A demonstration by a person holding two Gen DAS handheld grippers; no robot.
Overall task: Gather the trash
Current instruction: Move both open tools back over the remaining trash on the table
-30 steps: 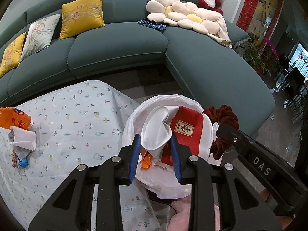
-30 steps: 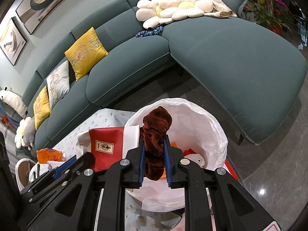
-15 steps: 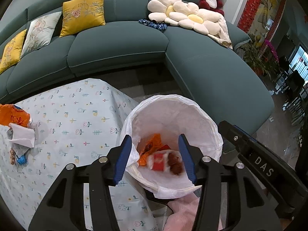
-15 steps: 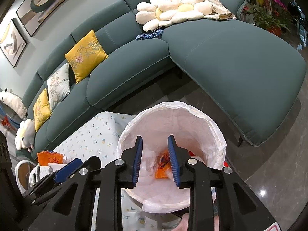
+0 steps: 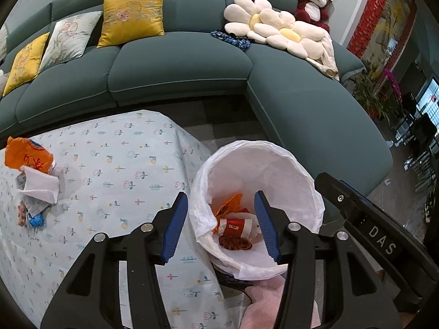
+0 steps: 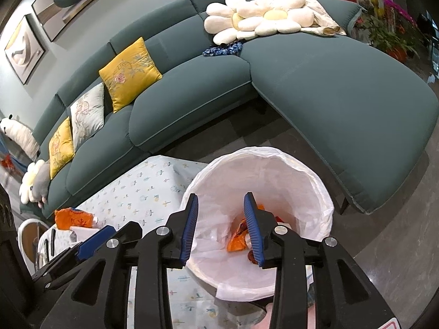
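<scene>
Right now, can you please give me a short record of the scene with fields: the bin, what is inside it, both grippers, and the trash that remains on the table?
bin: white-lined trash bin beside the table
inside bin: orange wrapper, red-and-white packet, dark red scrunchie
left gripper: jaws open, nothing between them, above the bin
right gripper: jaws just opening, nothing between them, above the bin
left on table: orange bag, white paper, small bits beside them
table: floral tablecloth

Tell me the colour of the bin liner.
White, clearest in the right wrist view: bin liner.
</scene>
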